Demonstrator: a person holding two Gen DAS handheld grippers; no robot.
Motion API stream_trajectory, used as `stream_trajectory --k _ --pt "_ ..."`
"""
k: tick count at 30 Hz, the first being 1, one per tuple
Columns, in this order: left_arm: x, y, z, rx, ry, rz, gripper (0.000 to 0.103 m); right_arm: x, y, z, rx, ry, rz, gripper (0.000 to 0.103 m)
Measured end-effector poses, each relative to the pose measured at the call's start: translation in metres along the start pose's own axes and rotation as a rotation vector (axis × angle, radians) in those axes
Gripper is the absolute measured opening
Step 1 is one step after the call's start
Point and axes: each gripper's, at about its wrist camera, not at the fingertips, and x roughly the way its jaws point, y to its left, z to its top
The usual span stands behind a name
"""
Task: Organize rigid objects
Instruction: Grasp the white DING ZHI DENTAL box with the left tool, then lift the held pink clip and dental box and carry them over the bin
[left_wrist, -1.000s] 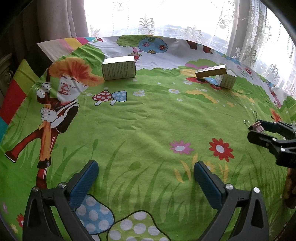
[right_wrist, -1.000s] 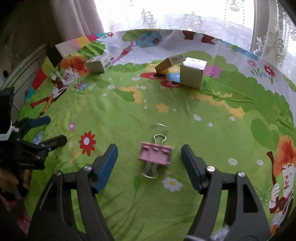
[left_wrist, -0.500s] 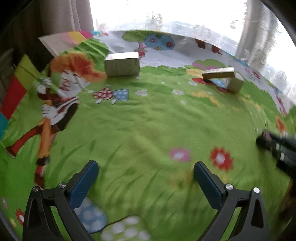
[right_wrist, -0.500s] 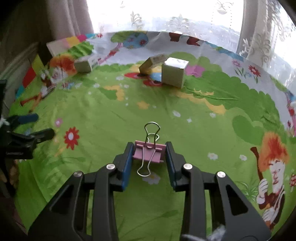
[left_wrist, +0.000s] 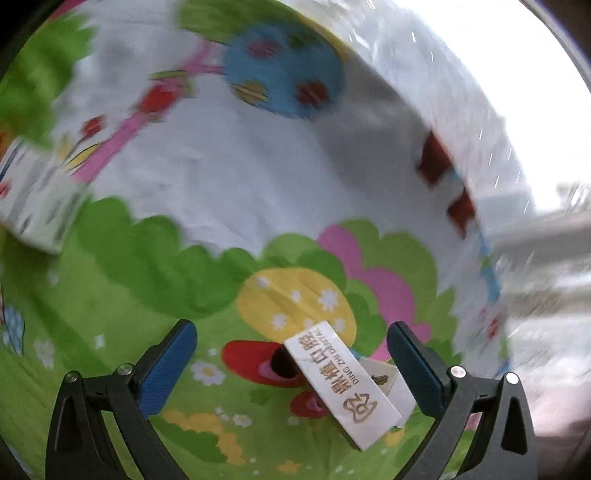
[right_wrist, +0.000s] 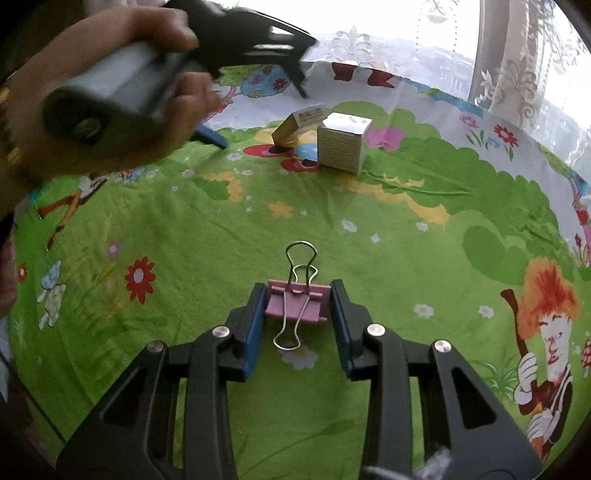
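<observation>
A pink binder clip with wire handles sits pinched between the blue pads of my right gripper, just over the green cartoon cloth. Far across the cloth, a flat white box with gold print leans on a cube-shaped box. My left gripper, held by a hand, hovers open beside them. In the left wrist view, which is blurred, the flat box lies between the wide-open fingers of the left gripper, nearer the right pad. The cube box peeks out behind it.
A third white box stands at the left edge of the left wrist view. Lace curtains and a bright window run along the cloth's far side. The hand and left tool fill the upper left of the right wrist view.
My right gripper closed on the pink binder clip and holds it. The left gripper swept from the near flower area across the cloth to the leaning flat box, rolling as it went.
</observation>
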Motion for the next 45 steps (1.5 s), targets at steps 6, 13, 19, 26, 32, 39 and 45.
stream_trajectory --k 6,13,19,26,32,39,45 --pt "-0.003 -0.011 -0.035 0.269 0.024 0.181 0.103 0.0 0.002 0.0 0.008 -0.002 0.003 0.039" --pt "-0.011 -0.001 -0.056 0.372 -0.03 0.155 0.103 0.0 0.002 0.0 0.008 -0.003 0.003 0.039" --pt "-0.001 -0.03 -0.09 0.523 -0.12 0.225 0.101 0.0 0.002 0.0 0.002 -0.003 -0.003 0.039" --pt "-0.022 -0.018 -0.123 0.619 -0.3 0.182 0.032 0.0 0.002 0.0 0.002 -0.003 -0.006 0.039" --pt "-0.049 0.032 -0.164 0.698 -0.32 0.104 0.031 0.0 0.001 0.0 0.002 -0.003 -0.006 0.038" --pt "-0.076 0.082 -0.189 0.661 -0.315 0.022 0.031 0.0 0.002 0.0 -0.01 -0.001 -0.013 0.038" --pt "-0.071 0.077 -0.225 0.641 -0.351 0.04 0.031 0.0 0.002 0.0 -0.01 -0.001 -0.011 0.038"
